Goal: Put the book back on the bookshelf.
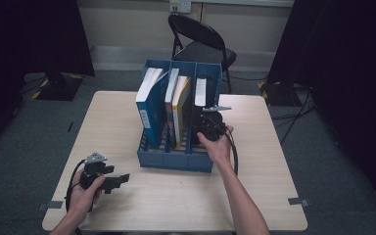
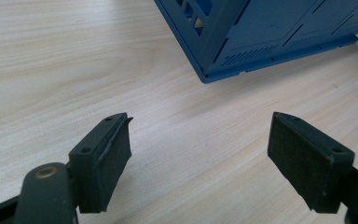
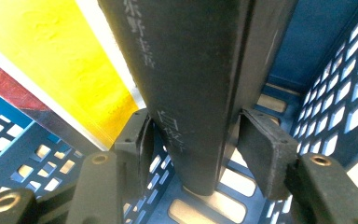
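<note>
right gripper (image 3: pixel 193 144): jaws straddle black book (image 3: pixel 191 79) spine low in rack (image 3: pixel 307 60), pads not clearly pressing | left gripper (image 2: pixel 198 161): agape, idle over table (image 2: pixel 51 70) | advice: centre spine between pads, squeeze squarely, keep clear of yellow book (image 3: pixel 51 60) alongside.

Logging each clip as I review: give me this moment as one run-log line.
right gripper: jaws around black book, in blue rack right slot | left gripper: open, empty, over table | yellow book: next slot
</note>
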A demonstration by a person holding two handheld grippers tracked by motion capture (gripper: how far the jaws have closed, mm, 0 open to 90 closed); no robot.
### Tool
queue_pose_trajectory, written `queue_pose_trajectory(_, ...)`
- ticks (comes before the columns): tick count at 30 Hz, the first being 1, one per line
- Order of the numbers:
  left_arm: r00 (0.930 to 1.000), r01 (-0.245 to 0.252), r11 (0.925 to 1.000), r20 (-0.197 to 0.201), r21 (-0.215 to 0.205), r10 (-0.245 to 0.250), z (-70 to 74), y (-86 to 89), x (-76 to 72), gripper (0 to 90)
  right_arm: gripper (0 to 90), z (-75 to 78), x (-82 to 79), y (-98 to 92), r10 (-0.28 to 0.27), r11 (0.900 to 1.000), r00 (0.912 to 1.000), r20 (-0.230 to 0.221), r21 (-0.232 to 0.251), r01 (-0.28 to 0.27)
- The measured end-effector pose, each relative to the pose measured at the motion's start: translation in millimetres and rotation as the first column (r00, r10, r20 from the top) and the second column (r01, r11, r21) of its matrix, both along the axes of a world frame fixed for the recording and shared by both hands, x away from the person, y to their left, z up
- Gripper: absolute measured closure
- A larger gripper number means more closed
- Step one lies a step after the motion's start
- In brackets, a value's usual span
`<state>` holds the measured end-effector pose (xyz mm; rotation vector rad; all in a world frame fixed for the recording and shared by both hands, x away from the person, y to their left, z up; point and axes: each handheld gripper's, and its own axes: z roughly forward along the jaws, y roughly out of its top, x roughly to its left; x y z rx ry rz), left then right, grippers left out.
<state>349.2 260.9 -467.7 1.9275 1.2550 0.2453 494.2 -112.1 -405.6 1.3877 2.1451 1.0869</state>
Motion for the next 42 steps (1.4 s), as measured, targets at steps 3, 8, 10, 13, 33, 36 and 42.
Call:
queue_pose_trajectory(3, 1.0000, -0.001, 1.0000, -0.006, 0.002, 0.001, -0.9, 0.4, 0.9, 21.0, 45.7, -0.6, 1.3, -2.2, 0.016, 1.000, 0.9999, 0.004, 0.002, -0.016)
queue_pose_trajectory(8, 1.0000, 0.003, 1.0000, -0.003, 0.003, -0.003, -0.6, -0.1, -0.1, 21.0, 45.6, -0.3, 5.1, -3.9, 0.036, 0.999, 0.9993, 0.006, -0.008, -0.036)
queue_pose_trajectory(10, 1.0000, -0.006, 1.0000, -0.002, -0.002, 0.006, -0.2, -0.3, -1.3, 21.0, 45.7, 0.0, 6.7, -5.1, 0.039, 0.999, 0.9992, 0.004, -0.009, -0.039)
queue_pose_trajectory(13, 1.0000, -0.005, 1.0000, -0.003, 0.003, 0.005, -0.1, 0.5, -1.0, 21.0, 45.4, -0.7, 6.4, -4.4, 0.038, 0.999, 0.9992, 0.012, -0.008, -0.038)
queue_pose_trajectory(33, 0.9997, -0.017, 0.9997, 0.015, 0.015, 0.017, 0.8, 4.7, -1.7, 20.2, 21.0, 20.0, -30.2, -29.2, 0.107, 0.990, 0.9937, 0.033, 0.089, -0.109)
queue_pose_trajectory(36, 0.9996, -0.025, 0.9996, 0.013, 0.016, 0.025, 0.7, 5.1, -1.8, 19.9, 18.3, 22.7, -34.0, -35.5, 0.116, 0.988, 0.9928, 0.031, 0.100, -0.118)
queue_pose_trajectory(42, 0.9988, -0.046, 0.9989, 0.019, 0.010, 0.045, 1.6, 7.8, -1.7, 17.6, 16.6, 27.1, -53.0, -55.8, 0.105, 0.988, 0.9932, 0.050, 0.106, -0.110)
